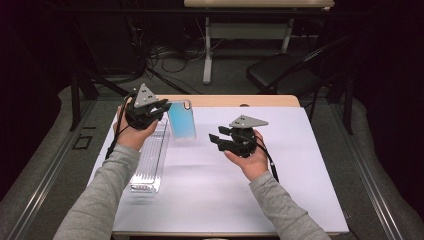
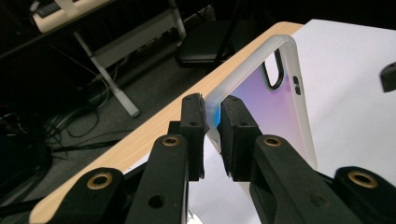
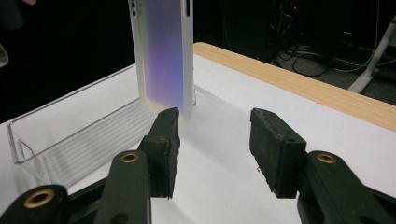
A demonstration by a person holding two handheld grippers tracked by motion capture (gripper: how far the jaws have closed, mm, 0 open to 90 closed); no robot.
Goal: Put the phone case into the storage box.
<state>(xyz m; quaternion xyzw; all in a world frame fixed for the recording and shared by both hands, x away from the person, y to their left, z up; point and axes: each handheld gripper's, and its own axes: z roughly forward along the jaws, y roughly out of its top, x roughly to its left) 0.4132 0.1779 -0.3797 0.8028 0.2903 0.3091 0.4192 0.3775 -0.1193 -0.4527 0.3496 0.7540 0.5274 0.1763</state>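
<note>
**Phone case pinched by its edge, held up off the table**

Phone case (image 2: 275, 105) is a see-through frosted one with a shimmery back that goes from blue to purple-pink depending on the angle, milky white rim, a dark oval camera cutout near one corner and little button slots on the side. The left gripper (image 2: 212, 135) has its jaws clamped tight on the rim at one end, so the case hangs above the white table cover (image 1: 225, 180), right by the far-left part of the table. From the right gripper view it stands upright with its lower end just over the near end of a clear ribbed plastic tray (image 3: 70, 140), which lies along the left side of the table. The right gripper (image 3: 215, 140) sits well apart to the right, jaws spread with nothing between them, pointing toward the case. Wooden table edge (image 1: 235, 101) shows at the back.
</note>
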